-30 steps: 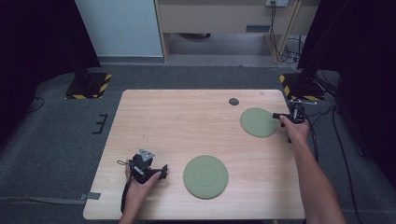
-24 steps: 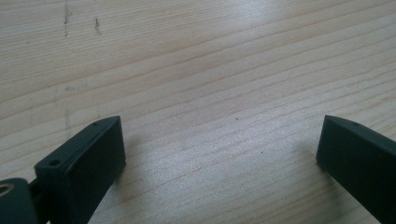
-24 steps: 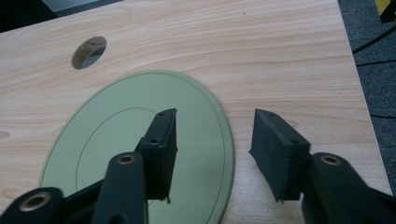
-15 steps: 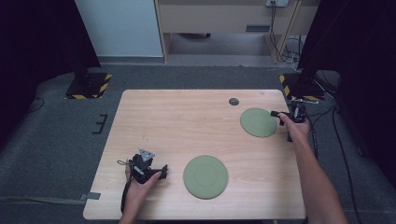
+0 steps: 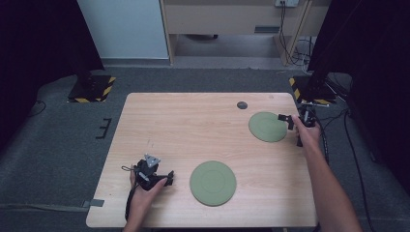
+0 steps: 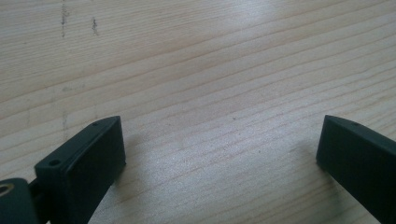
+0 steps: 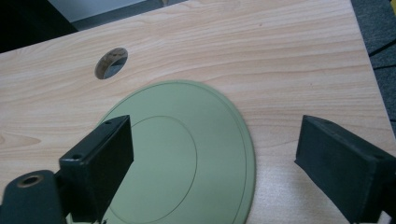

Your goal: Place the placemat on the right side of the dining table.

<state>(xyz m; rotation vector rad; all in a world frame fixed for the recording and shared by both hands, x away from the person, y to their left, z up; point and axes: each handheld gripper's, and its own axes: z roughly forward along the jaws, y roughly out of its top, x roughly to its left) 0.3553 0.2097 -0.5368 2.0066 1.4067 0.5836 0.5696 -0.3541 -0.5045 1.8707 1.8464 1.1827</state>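
Note:
Two flat round green plates lie on the wooden table [image 5: 193, 125]. The far plate [image 5: 267, 126] is at the right, and my right gripper [image 5: 286, 121] hovers at its right rim, open. In the right gripper view the far plate [image 7: 187, 154] reaches under the left jaw, its rim lies between the jaws, and the right gripper [image 7: 217, 126] holds nothing. The near plate [image 5: 212, 182] sits at the front middle. My left gripper [image 5: 169, 178] rests just left of it, apart from it. Seen from the left gripper view, the left gripper [image 6: 222, 126] is open over bare wood.
A small round cable hole [image 5: 241, 105] pierces the table near the far edge, left of the far plate; it is also the hole [image 7: 111, 62] in the right gripper view. Grey carpet surrounds the table, with stand bases marked in yellow and black [image 5: 92, 89] beyond.
My right gripper has edged slightly left, closer over the far plate's rim. The left gripper and both plates have stayed put.

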